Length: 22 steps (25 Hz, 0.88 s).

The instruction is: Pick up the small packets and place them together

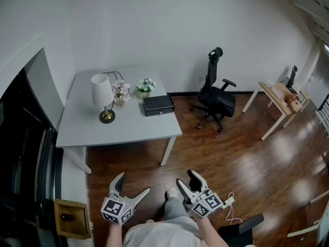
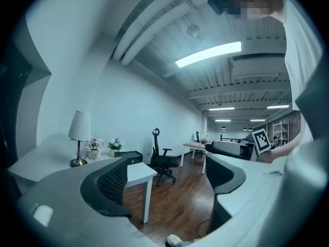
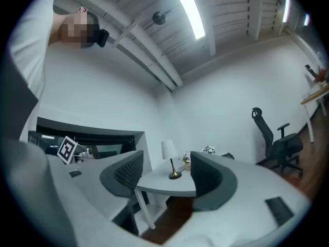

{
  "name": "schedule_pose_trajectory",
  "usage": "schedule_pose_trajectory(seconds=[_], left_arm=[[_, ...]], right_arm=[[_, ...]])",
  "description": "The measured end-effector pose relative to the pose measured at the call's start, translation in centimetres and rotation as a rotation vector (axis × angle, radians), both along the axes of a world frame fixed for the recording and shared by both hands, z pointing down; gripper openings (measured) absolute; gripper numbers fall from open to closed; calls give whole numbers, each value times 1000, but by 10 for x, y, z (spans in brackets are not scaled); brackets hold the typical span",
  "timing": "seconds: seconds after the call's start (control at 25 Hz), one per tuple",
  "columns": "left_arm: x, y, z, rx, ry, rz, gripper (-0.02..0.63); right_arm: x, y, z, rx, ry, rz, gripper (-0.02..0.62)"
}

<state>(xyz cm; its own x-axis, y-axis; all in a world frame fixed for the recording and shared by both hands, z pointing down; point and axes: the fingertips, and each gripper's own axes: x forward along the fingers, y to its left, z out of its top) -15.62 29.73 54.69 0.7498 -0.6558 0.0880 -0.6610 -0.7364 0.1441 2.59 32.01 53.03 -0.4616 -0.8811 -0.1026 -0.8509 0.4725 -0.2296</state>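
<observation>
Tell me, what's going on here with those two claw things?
A person stands back from a grey table, holding the left gripper and the right gripper, both open and empty. On the table stand a lamp, two flower pots and a black box. Nothing is being handled yet.

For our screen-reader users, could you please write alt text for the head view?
A person holds the left gripper and right gripper, both open and empty, above a wood floor. Ahead, a white table bears a lamp, two flower pots and a black box.
</observation>
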Motion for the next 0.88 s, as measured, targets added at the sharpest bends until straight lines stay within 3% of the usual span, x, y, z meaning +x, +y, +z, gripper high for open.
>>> schedule_pose_trajectory(seconds=[0.28, 0.48, 0.88], left_arm=[[13, -62, 2, 23, 3, -73, 426], [33, -117, 12, -11, 15, -131, 426], [108, -241, -6, -20, 35, -127, 426]], right_arm=[[38, -72, 13, -6, 1, 39, 284], [60, -148, 14, -5, -11, -23, 284], [110, -273, 6, -22, 8, -127, 284]])
